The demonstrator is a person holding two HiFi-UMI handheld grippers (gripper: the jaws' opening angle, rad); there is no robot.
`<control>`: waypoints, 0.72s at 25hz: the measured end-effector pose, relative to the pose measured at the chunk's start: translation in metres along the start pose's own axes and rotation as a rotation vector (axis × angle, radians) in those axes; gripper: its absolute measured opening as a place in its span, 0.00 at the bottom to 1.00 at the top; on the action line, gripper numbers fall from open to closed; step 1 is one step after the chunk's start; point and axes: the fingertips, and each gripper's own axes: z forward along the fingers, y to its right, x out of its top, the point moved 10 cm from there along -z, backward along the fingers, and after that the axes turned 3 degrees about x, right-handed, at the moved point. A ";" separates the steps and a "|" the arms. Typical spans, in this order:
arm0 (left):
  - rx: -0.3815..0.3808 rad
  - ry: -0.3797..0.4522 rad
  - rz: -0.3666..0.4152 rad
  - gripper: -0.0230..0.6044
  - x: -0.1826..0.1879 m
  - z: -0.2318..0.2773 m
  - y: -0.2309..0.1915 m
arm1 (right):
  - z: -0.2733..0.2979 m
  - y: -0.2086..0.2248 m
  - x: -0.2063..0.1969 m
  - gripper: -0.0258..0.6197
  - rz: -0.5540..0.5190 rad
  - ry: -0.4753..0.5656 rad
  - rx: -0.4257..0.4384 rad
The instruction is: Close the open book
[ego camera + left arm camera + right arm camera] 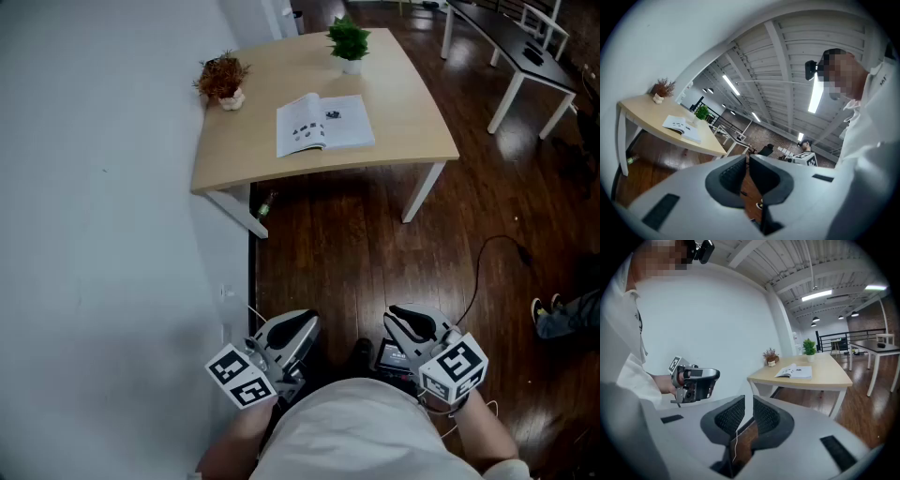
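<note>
Open book (pixel 324 124) lies flat, pages up, about mid-top of the pale wood bench (pixel 246 150), well back from the bench's near edge. Print + small dark pics show on its pages, too small to read. Behind the book, at the bench's far edge, stands a green potted plant (pixel 349 41). At the bench's wall-side corner is a reddish dried plant (pixel 222 81) in a pale pot. Both tools are well short of the bench, over the dark wood floor (pixel 347 253), close to the person's torso. L tool (pixel 298 325): pads together, nothing btwn them. R tool (pixel 405 323): pads drawn in to a thin slit, nothing clamped; a fine pale thread (pixel 736 441) hangs below them. L cube (pixel 242 377) and R cube (pixel 454 367) show black-and-white square markers, no letters or brand legible. A black cable (pixel 487 258) loops on the floor off the bench's leg on the side away from the wall. A 2nd, dark-topped bench (pixel 511 42) stands beyond the bench's far corner on that same side.
</note>
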 end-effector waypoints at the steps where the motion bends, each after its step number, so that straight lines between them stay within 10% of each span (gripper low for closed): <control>1: 0.011 0.007 -0.001 0.04 0.001 0.003 -0.003 | 0.004 0.006 0.003 0.09 -0.012 0.001 -0.002; 18: 0.007 0.014 -0.038 0.04 0.067 0.040 -0.138 | 0.139 0.059 0.064 0.11 -0.029 -0.041 -0.048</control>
